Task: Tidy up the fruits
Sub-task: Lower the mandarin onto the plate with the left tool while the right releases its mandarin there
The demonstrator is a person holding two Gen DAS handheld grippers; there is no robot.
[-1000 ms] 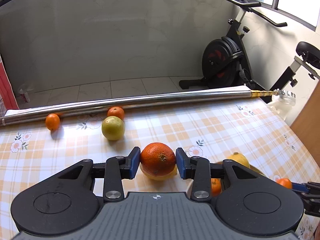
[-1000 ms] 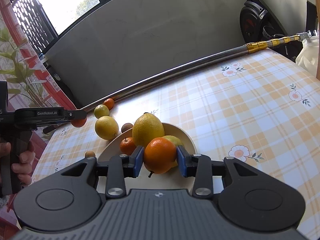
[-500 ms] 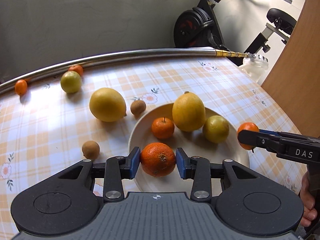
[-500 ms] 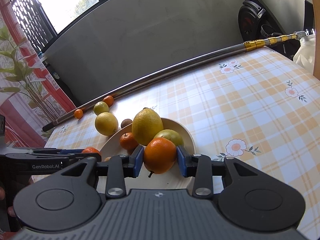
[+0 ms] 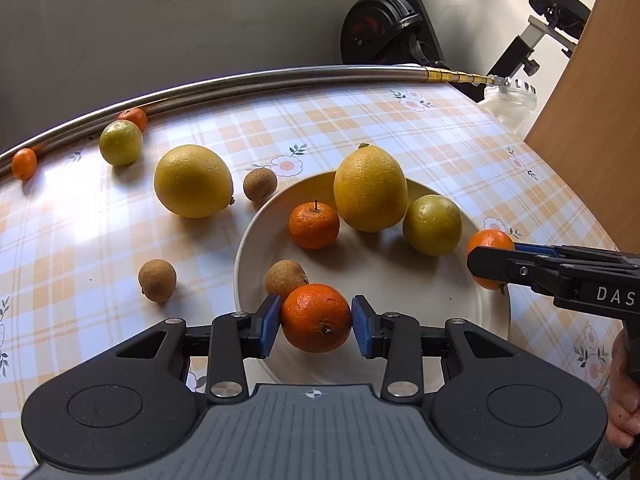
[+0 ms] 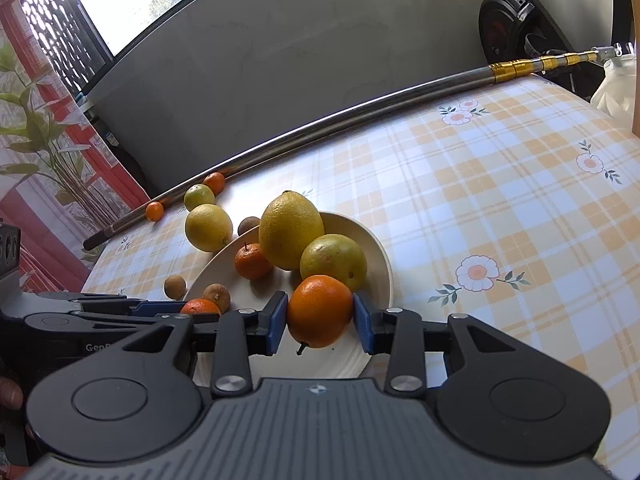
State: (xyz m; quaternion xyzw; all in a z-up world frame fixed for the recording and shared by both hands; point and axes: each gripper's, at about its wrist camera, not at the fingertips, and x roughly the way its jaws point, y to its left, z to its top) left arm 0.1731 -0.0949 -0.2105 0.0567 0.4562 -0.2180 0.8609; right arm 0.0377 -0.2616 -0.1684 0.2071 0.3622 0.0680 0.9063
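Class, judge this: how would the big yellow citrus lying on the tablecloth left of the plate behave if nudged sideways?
The big yellow citrus looks rounded, so it would probably roll. It seems the heaviest loose fruit, likely starting slowly. The flat tablecloth offers little to stop it.

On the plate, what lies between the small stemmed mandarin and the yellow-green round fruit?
The big yellow lemon stands between the mandarin and the yellow-green fruit, slightly behind them on the plate. The left wrist view shows it best.

Both wrist views close above shared plate (image 5: 256, 240)
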